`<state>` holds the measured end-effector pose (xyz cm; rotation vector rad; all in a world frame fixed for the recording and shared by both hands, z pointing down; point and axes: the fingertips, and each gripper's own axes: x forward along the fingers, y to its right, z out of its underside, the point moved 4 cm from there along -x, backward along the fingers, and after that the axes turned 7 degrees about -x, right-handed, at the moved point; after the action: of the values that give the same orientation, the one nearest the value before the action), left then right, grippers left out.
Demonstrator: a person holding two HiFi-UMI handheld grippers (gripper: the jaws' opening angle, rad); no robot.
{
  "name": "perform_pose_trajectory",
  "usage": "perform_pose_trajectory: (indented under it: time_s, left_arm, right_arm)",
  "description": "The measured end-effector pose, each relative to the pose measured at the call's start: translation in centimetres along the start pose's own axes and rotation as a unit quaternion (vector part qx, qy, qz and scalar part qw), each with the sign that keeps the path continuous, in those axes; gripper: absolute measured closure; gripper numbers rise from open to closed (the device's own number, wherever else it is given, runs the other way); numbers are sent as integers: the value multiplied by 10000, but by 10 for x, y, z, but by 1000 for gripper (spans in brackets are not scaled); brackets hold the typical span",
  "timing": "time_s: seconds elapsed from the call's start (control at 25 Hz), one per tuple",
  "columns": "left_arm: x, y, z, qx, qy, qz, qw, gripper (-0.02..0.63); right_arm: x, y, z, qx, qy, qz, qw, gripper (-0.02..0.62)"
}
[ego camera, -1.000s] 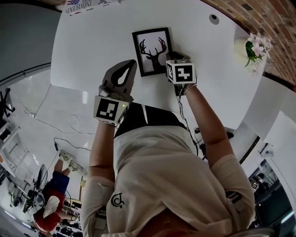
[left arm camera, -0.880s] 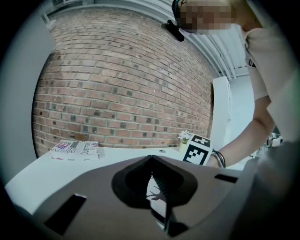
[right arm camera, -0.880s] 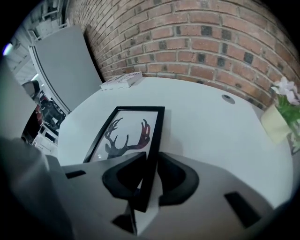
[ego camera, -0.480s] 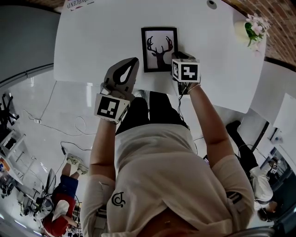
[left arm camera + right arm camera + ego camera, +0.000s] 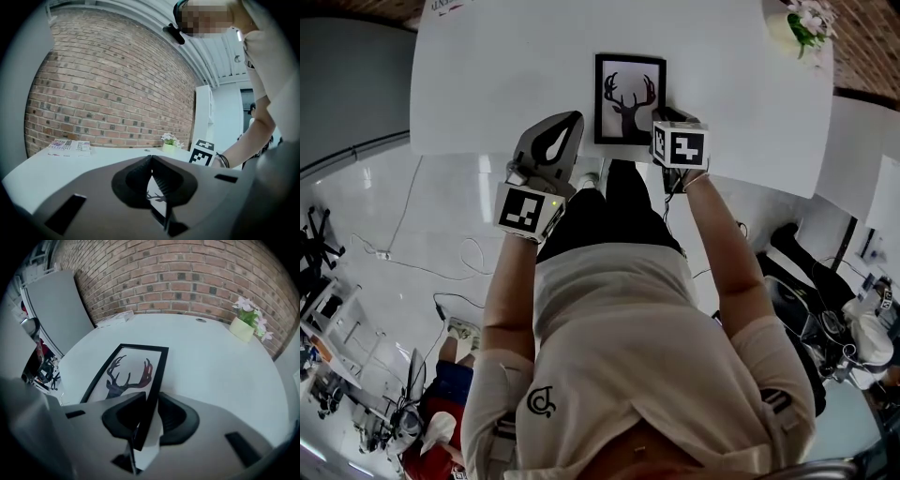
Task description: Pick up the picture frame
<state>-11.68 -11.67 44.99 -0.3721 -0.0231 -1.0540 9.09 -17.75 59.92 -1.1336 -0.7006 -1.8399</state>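
Note:
A black picture frame (image 5: 628, 98) with a deer-head print lies flat on the white table (image 5: 487, 75), close to its near edge. My right gripper (image 5: 664, 120) points steeply down at the frame's near right corner. In the right gripper view the frame (image 5: 126, 373) has its right edge between that gripper's (image 5: 151, 401) jaws, which are opening; white shows between the edge and the right pad. My left gripper (image 5: 570, 120) is shut and empty, held level just left of the frame at the table's edge. In its own view the left gripper (image 5: 151, 159) looks across the table.
A small pot of flowers (image 5: 797, 23) stands at the table's far right, and printed papers (image 5: 115, 317) lie at the far left. A brick wall (image 5: 112, 84) backs the table. Another person in red (image 5: 422, 422) is on the floor at the lower left.
The head view has shifted, so the table sits higher and squarer. Both grippers moved with the frame's near edge; the right one stays at its near right corner, and the frame now lies nearer the table's edge.

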Motion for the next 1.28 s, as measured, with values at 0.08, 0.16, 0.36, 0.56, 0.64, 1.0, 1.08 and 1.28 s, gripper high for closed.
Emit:
perform_pose_trajectory:
  time_s: [0.08, 0.16, 0.36, 0.56, 0.64, 1.0, 1.08, 1.28]
  left_arm:
    - [-6, 3, 7, 20, -81, 64, 9999, 592]
    - [-13, 6, 11, 42, -123, 117, 9998, 592]
    - [-30, 13, 25, 182, -296, 241, 9991, 592]
    - [-46, 19, 43, 157, -467, 355, 9982, 592]
    - [-52, 21, 55, 100, -586, 403, 9974, 592]
    - [-66, 26, 115, -751, -1221, 593, 9879, 592]
    - [-66, 28, 124, -910, -1279, 690, 9852, 592]
    - [-58, 33, 140, -1653, -1368, 955, 9720, 589]
  right_arm:
    - [-5, -3, 12, 93, 6, 45, 9999, 505]
    - [-11, -8, 22, 165, 5, 93, 9998, 505]
    - [-23, -23, 46, 331, 22, 168, 9993, 505]
    - [-33, -35, 65, 467, 69, 231, 9986, 505]
    - [-36, -38, 73, 511, 74, 253, 9983, 505]
    - [-45, -41, 95, 587, 72, 331, 9977, 505]
    - [-46, -42, 100, 553, 64, 326, 9979, 505]
    - [-51, -37, 105, 457, 40, 308, 9985, 506]
